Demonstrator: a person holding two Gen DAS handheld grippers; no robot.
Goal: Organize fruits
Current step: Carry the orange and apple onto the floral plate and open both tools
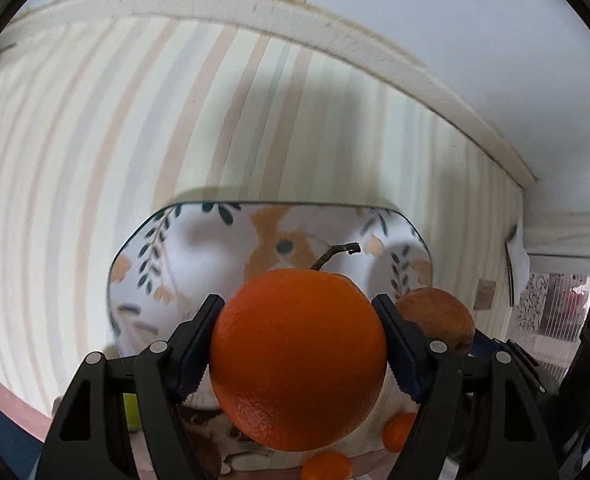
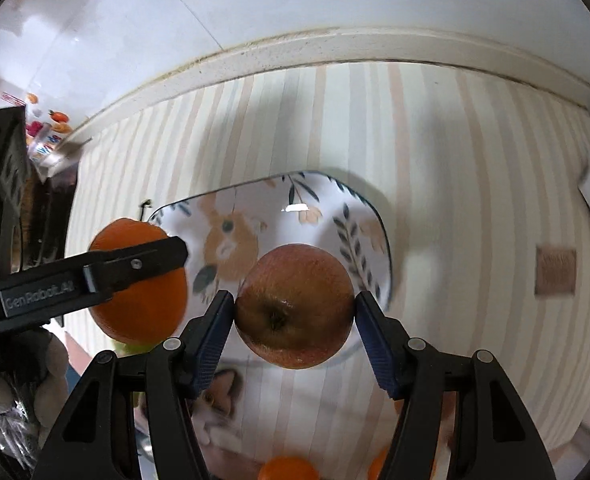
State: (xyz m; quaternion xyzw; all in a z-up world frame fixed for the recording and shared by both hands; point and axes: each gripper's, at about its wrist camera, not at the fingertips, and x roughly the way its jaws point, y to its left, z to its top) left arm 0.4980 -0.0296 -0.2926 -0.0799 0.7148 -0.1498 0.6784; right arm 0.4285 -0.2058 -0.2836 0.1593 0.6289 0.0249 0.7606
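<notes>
Left gripper (image 1: 299,354) points steeply downward, its 2 black jaws with blue ribbed pads pressed against opposite sides of an orange (image 1: 298,360), holding it in the air. Right gripper (image 2: 294,308) points steeply downward too, its 2 jaws clamped on either side of an apple (image 2: 294,305). The 2 grippers sit side by side, close together, left gripper's arm visible from the right wrist.
</notes>
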